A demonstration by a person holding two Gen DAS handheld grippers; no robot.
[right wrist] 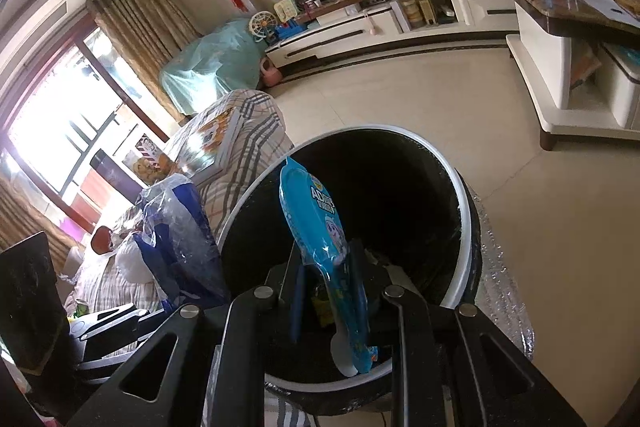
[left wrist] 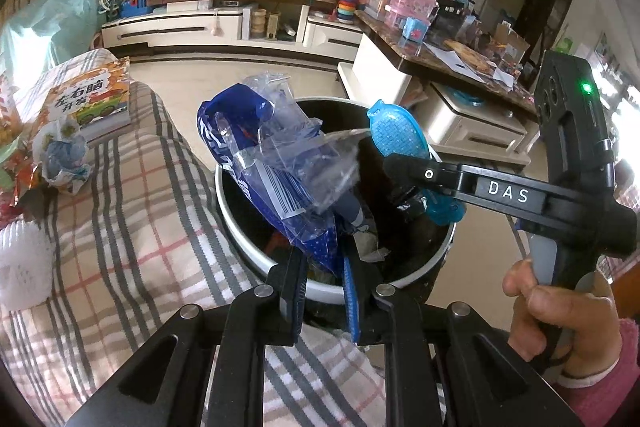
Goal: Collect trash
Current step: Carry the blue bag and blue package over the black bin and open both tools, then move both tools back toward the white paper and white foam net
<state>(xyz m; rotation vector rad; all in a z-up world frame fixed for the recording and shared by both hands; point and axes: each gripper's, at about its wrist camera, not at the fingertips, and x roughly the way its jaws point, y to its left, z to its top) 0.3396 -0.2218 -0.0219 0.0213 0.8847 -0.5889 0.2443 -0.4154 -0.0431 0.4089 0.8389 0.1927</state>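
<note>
Two pieces of trash are held over the open trash bin (left wrist: 240, 231), one in each gripper. The blue plastic bag (left wrist: 256, 163) with a barcode label and a crumpled clear film is pinched at its lower corner by the left gripper (left wrist: 326, 291), and it stands up above the bin's mouth, close to the rim on the sofa side. It is judged to be very light, soft and crackly; such film is slippery and folds easily, so a hold on a gathered, doubled part near the edge is thought safer than on a single smooth sheet. The jaws of the left gripper are closed down to a narrow gap, with the bag between them.

The light blue snack packet (right wrist: 316, 227) is clamped by the right gripper (right wrist: 336, 291), whose jaws are also nearly together around the packet's lower half. The packet is flat, a little stiffer than the bag, and it hangs directly above the dark inside of the bin. It is probably empty and weightless, so it may flutter when it is let go.

More trash is seen on the checked sofa cover (left wrist: 132, 227): a crumpled paper ball (left wrist: 64, 155) beside a children's book (left wrist: 92, 103), and a white foam net (left wrist: 22, 263) near the left edge. These are judged equally light and easily crushed.
</note>
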